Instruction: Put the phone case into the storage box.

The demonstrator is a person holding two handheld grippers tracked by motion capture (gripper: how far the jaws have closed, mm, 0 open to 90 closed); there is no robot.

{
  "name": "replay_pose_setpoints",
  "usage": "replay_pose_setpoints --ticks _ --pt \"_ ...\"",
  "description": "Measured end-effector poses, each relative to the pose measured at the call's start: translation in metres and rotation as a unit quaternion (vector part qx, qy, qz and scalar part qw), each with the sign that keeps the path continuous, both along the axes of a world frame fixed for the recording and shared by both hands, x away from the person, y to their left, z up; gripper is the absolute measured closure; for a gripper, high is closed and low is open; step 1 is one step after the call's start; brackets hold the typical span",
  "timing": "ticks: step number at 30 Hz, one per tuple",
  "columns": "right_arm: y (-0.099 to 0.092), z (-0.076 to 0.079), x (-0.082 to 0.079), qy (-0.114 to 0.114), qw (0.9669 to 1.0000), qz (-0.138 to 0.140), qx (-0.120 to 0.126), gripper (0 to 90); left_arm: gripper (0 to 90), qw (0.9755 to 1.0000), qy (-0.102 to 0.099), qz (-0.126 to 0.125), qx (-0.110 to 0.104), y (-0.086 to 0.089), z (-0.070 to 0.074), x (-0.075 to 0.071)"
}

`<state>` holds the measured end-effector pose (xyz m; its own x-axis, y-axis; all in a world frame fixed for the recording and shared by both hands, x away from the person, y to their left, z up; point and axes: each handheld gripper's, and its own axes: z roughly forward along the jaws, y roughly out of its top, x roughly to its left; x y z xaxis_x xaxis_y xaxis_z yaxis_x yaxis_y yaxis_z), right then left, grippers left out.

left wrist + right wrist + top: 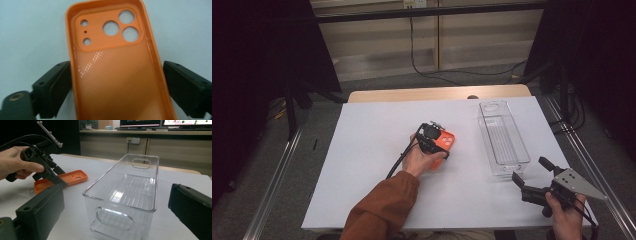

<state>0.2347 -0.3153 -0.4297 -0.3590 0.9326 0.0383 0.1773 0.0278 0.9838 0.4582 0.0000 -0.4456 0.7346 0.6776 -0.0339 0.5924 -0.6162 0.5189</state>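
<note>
An orange phone case lies inside-up on the white table top, left of a clear plastic bin. My left gripper points down over the case. In the left gripper view the case lies between the two jaws of the left gripper; the left jaw is at its edge and the right jaw stands just off its other side. My right gripper is held open near the bin's near end, nothing between its jaws. The right gripper view looks past the open right gripper at the bin, the case and the left gripper.
The white sheet covers most of the wooden table. Metal rails run along both sides of the table, dark curtains hang left and right, and a cable lies on the floor behind it.
</note>
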Motion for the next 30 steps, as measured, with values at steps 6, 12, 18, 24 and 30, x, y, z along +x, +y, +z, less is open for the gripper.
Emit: replay_pose_setpoints --ticks 6,12,18,24,30 --pt "-0.0004 -0.0002 0.0003 0.0 1.0 -0.002 0.0 0.0 14.1 1.0 0.002 0.0 0.001 0.0002 0.0011 0.0005" --pt "-0.0004 -0.0002 0.0004 0.0 1.0 -0.003 0.0 0.0 14.6 1.0 0.006 -0.003 -0.004 0.0022 0.0021 0.002" --pt "-0.0006 -0.0002 0.0004 0.0 1.0 -0.003 0.0 0.0 14.7 1.0 0.001 -0.006 -0.003 0.002 0.0021 0.0007" --pt "-0.001 -0.0001 0.0003 0.0 1.0 -0.001 0.001 0.0 14.7 1.0 -0.003 -0.004 -0.002 0.0041 0.003 -0.0006" --pt "-0.0006 -0.0001 0.0004 0.0 1.0 -0.003 0.001 0.0 14.7 0.9999 -0.011 -0.002 -0.008 0.0088 0.0059 -0.0014"
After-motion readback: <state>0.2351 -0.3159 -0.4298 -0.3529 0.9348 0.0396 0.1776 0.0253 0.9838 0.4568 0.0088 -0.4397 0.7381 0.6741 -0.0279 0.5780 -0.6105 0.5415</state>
